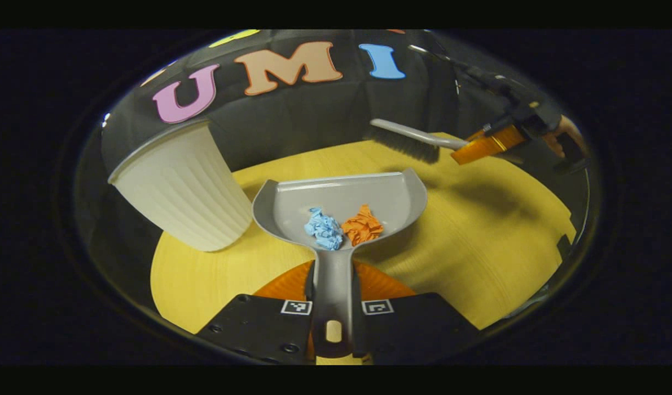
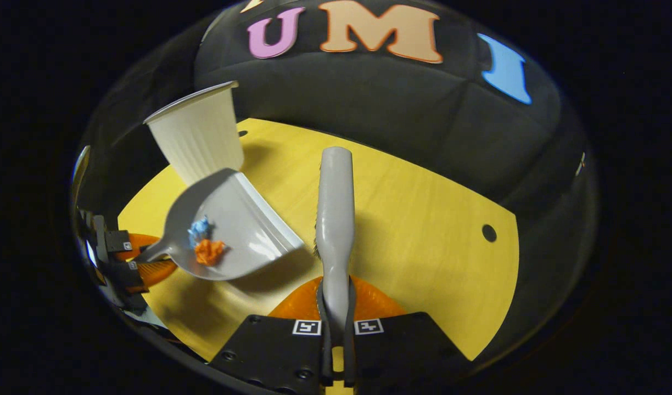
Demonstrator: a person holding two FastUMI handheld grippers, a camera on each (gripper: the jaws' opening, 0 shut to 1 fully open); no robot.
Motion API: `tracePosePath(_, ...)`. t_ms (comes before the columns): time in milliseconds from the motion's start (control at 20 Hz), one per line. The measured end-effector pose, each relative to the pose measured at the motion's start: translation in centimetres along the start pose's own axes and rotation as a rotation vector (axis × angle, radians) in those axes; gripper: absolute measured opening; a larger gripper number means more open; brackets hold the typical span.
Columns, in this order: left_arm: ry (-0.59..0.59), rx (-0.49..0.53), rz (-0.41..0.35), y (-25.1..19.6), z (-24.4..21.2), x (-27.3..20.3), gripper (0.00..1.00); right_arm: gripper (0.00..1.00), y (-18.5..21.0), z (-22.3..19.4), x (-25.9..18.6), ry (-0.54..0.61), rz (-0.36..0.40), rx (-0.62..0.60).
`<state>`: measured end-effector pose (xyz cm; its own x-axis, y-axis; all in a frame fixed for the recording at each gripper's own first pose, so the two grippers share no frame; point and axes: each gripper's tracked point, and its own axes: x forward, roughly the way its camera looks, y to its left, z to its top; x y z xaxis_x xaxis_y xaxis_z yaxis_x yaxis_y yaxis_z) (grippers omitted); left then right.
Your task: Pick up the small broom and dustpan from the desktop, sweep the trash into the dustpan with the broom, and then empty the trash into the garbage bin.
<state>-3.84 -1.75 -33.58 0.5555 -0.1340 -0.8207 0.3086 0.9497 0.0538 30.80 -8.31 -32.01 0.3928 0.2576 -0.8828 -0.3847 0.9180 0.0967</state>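
Left gripper clamps the dustpan handle, both paper scraps at frame centre; right gripper grips the broom. Keep level, tip over the white bin, upper left

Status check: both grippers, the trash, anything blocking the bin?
Left gripper shut on dustpan handle; right gripper shut on broom. Blue scrap and orange scrap in the pan. White bin beside it, nothing between.
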Motion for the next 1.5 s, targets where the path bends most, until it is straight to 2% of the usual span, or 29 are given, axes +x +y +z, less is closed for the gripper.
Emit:
tracePosePath(150,-0.084,-0.004,0.046,0.5,2.3,-0.8,0.18,0.07,0.1,-3.9,-0.4,0.026,-0.013,0.069)
tracePosePath(300,-0.161,0.0,0.093,1.6,4.8,-1.8,0.18,0.06,0.6,-7.5,-1.2,0.052,0.016,0.137)
tracePosePath(450,-0.215,0.023,0.156,2.8,6.8,-3.3,0.17,0.04,1.1,-9.6,-1.0,0.072,0.044,0.169)
tracePosePath(600,-0.25,0.055,0.227,5.8,8.5,-2.9,0.19,0.07,1.2,-9.8,0.1,0.071,0.064,0.212)
tracePosePath(650,-0.252,0.06,0.249,7.0,9.2,-3.4,0.17,0.06,1.6,-10.0,0.1,0.069,0.073,0.225)
tracePosePath(850,-0.239,0.091,0.34,12.7,12.5,-5.6,0.18,0.06,1.5,-9.7,-0.6,0.075,0.081,0.215)
tracePosePath(1100,-0.158,0.206,0.471,19.5,11.6,-6.2,0.17,0.06,1.5,-9.7,-0.6,0.09,0.099,0.209)
tracePosePath(1350,-0.033,0.446,0.59,24.9,10.8,-6.9,0.19,0.06,1.2,-9.2,-1.1,0.115,0.116,0.178)
tracePosePath(1500,0.038,0.561,0.626,26.9,9.8,-7.3,0.18,0.06,1.0,-9.1,-1.2,0.122,0.126,0.168)
